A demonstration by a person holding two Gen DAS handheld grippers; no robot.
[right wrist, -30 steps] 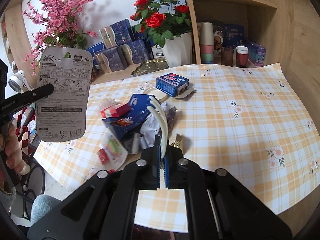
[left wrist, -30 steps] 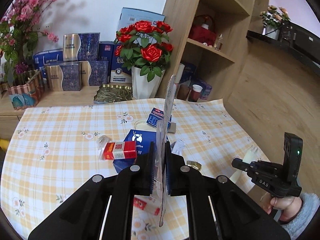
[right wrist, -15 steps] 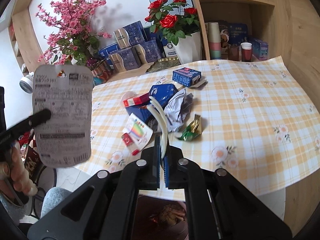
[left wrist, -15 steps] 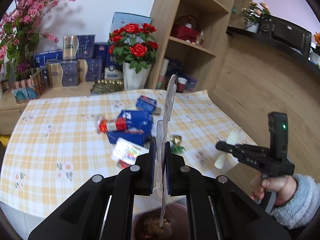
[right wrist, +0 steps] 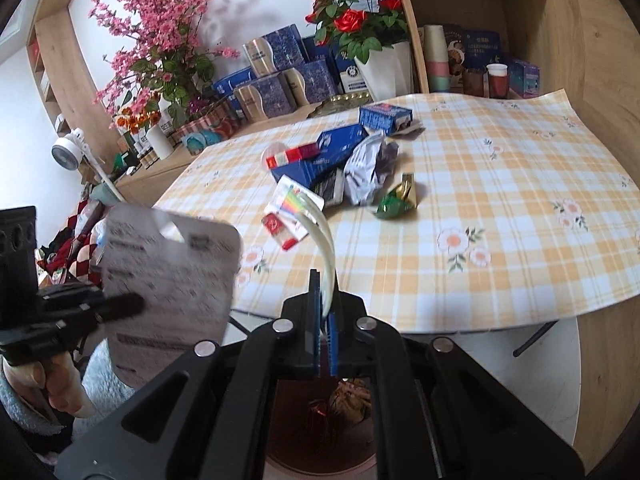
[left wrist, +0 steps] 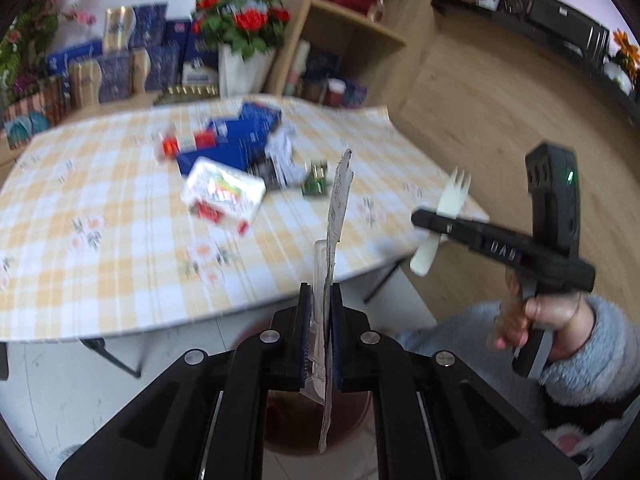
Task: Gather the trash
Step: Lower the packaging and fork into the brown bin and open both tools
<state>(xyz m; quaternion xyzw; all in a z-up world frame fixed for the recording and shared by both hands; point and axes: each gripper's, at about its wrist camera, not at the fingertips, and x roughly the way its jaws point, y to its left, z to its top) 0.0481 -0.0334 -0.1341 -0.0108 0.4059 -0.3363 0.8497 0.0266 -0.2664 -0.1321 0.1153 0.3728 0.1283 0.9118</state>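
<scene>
My left gripper (left wrist: 321, 336) is shut on a flat blister-pack card (left wrist: 335, 216), seen edge-on here and face-on as a grey printed card (right wrist: 168, 280) in the right wrist view. My right gripper (right wrist: 325, 320) is shut on a cream plastic fork (right wrist: 322, 236); its tines (left wrist: 454, 192) show in the left wrist view. Both grippers hang past the table's near edge, above a dark red bin (right wrist: 340, 420) on the floor with wrappers inside. More trash lies on the checked table (right wrist: 500, 220): blue boxes (right wrist: 320, 156), a red carton (right wrist: 290, 156), a crumpled bag (right wrist: 370, 168), a green foil wrapper (right wrist: 398, 200).
A vase of red roses (right wrist: 360, 32), stacked blue gift boxes (right wrist: 280, 80) and pink blossoms (right wrist: 160, 40) stand behind the table. A wooden shelf (right wrist: 480, 20) with cups rises at the right. Black table legs (left wrist: 108, 356) stand near the bin. A person's hands in fleecy sleeves (left wrist: 580, 344) hold the grippers.
Both grippers have drawn back from over the table to beyond its near edge and dipped lower, carrying the card and fork. The bin now shows beneath them.
</scene>
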